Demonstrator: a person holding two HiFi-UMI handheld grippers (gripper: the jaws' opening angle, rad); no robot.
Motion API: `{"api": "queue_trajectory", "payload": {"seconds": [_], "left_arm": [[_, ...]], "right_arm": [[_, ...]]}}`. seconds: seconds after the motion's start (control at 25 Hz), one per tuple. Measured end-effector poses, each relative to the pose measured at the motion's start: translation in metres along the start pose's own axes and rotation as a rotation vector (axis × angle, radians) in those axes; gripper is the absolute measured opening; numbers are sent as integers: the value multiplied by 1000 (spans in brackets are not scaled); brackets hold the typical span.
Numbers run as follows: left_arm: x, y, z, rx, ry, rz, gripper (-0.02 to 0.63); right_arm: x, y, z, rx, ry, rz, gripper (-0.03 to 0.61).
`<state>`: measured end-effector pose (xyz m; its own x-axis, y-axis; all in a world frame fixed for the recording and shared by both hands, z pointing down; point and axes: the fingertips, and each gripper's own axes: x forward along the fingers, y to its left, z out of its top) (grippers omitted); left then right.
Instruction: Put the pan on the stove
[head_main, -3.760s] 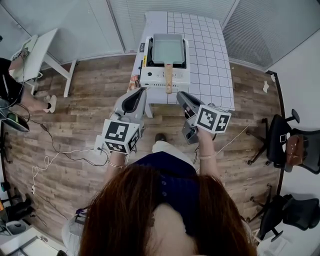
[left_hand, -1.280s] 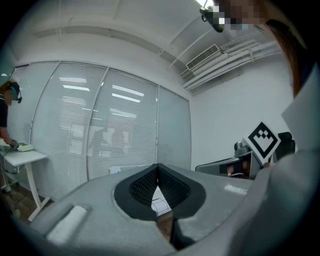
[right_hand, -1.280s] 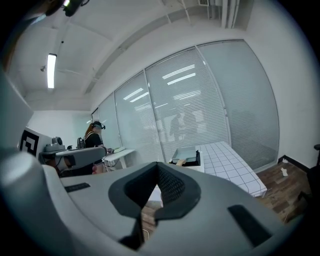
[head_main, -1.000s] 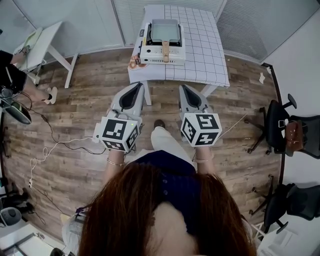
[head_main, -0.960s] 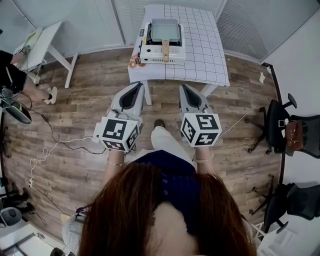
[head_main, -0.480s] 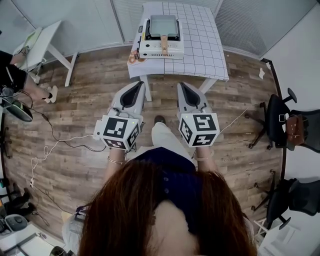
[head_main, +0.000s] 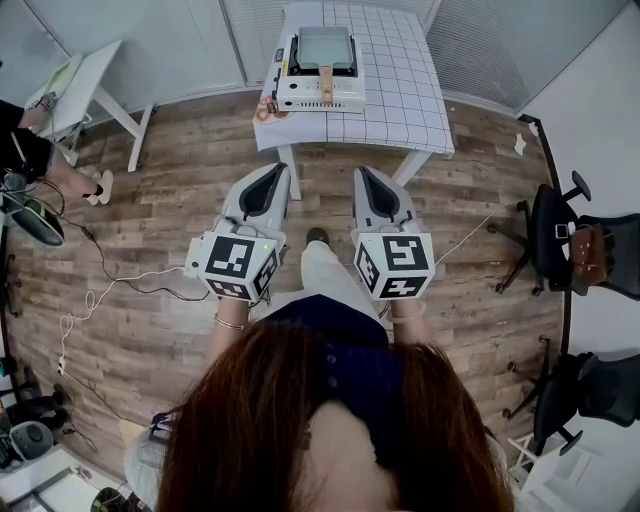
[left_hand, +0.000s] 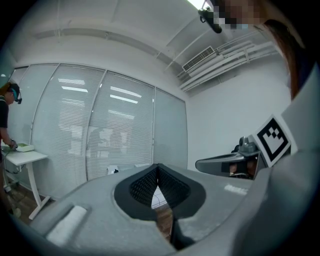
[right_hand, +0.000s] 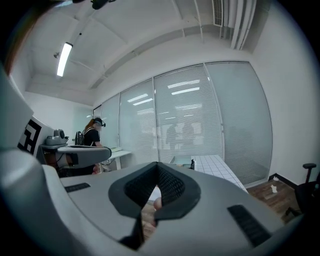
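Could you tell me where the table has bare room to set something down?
Bare: the tiled tabletop right of the stove, out to its right edge. Crowded: the left side, with the stove, the pan and a small brown item.

Long reddish-brown hair (head_main: 330, 430) falls over a dark navy top (head_main: 335, 345); ahead of the top show pale trousers (head_main: 325, 280) and a dark shoe (head_main: 317, 237). A thin bracelet (head_main: 229, 325) sits left of the top. The left gripper (head_main: 278, 170) and right gripper (head_main: 360, 172) have grey shells, black ribbed pads (left_hand: 142, 186) and a black-and-white marker cube (head_main: 238, 265) each.
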<state>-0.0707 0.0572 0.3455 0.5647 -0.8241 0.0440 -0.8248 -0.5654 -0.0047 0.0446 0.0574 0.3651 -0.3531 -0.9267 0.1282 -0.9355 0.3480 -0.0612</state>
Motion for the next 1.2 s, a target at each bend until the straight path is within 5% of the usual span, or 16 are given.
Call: {"api": "queue_trajectory", "payload": {"seconds": [1.2], "left_arm": [[-2,-6,-5,-20,-7,-11,10]], "right_arm": [[-7,2,-1,-24,0,-13,9]]}}
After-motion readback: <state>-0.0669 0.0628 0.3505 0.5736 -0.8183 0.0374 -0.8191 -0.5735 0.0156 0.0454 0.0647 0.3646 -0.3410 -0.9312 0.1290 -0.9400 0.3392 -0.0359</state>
